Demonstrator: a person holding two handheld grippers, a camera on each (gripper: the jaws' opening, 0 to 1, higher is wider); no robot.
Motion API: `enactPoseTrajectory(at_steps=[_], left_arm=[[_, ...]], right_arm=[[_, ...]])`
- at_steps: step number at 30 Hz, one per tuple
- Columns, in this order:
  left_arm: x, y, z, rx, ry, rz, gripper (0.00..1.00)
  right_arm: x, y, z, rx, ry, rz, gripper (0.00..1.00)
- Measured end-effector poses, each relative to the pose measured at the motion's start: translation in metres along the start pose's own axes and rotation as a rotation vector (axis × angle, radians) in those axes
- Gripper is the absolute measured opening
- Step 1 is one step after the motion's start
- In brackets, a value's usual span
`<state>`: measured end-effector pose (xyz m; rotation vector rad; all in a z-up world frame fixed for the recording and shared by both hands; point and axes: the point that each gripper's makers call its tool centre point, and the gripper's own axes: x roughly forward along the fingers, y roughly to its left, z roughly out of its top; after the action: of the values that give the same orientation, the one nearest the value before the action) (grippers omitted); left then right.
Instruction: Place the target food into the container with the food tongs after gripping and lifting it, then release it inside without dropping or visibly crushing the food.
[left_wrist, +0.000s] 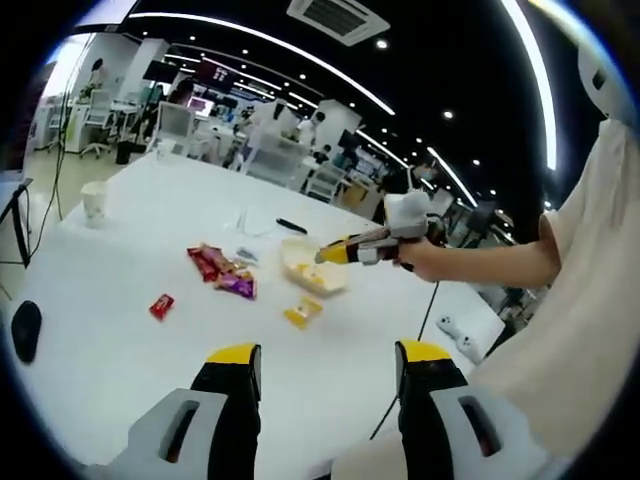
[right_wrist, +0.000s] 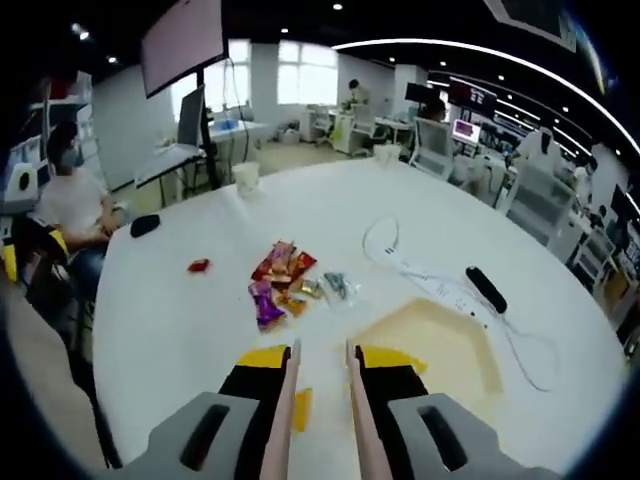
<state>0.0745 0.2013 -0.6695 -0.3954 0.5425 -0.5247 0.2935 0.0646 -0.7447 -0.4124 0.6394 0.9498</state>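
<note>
R gripper (left_wrist: 330, 253) w/ tongs over container (left_wrist: 312, 268).

Bright ceiling light strips (left_wrist: 300, 55) overhead, glare on white table (right_wrist: 200, 310), heavy fisheye warp at edges

A broad round white bench (right_wrist: 180, 300) carries a loose heap of red, purple and orange snack packets (right_wrist: 280, 280) near its middle, with a single small red packet (right_wrist: 198, 265) lying apart from the heap. Just beside the heap sits a shallow pale-yellow plastic container (right_wrist: 440, 345), and a yellow packet (left_wrist: 302, 312) lies near it. A white paper cup (right_wrist: 245, 177), a black computer mouse (right_wrist: 145, 225), a slim black remote (right_wrist: 486, 288) and a looping white cable (right_wrist: 400, 262) also rest on the bench.
</note>
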Motion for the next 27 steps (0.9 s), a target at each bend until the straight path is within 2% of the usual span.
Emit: enactPoseTrajectory(at_steps=[6, 14, 19, 23, 27], left_arm=[[-0.003, 0.002, -0.001, -0.008, -0.001, 0.01, 0.54], [-0.006, 0.005, -0.004, -0.019, -0.005, 0.026, 0.54], [-0.008, 0.005, -0.008, -0.025, -0.003, 0.032, 0.54], [-0.009, 0.006, -0.01, -0.036, -0.01, 0.041, 0.54], [-0.01, 0.006, -0.013, -0.045, -0.013, 0.047, 0.54]], right_arm=[[0.011, 0.029, -0.026, -0.145, 0.092, 0.123, 0.25], [0.018, 0.049, -0.038, -0.339, 0.15, 0.226, 0.26], [0.021, 0.05, -0.043, -0.432, 0.175, 0.249, 0.26], [0.025, 0.05, -0.055, -0.533, 0.225, 0.285, 0.26], [0.03, 0.048, -0.063, -0.58, 0.256, 0.295, 0.26]])
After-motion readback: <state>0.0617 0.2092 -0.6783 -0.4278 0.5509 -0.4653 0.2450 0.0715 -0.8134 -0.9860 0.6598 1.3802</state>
